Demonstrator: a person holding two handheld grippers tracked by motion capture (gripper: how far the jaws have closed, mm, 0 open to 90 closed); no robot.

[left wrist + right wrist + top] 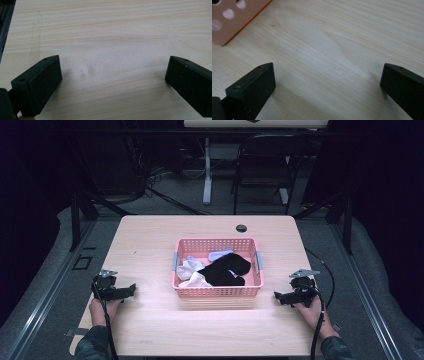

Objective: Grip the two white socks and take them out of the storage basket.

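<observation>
A pink perforated basket (217, 291) stands in the middle of the light wooden table (150, 250). Inside it lie a black sock (226, 269), white socks (191, 272) and a pale blue piece (220, 254). My left gripper (131, 290) rests on the table left of the basket, held by a hand; its jaws stand wide apart over bare wood (112, 72). My right gripper (278, 297) rests right of the basket, also open with nothing between its jaws (327, 77). A corner of the basket (229, 20) shows at the top left of the right gripper view.
A round cable hole (241, 228) sits near the table's far edge. Beyond the table stand a black chair (265, 165) and a white desk leg (207, 170). Dark frames and floor rails flank the table on both sides.
</observation>
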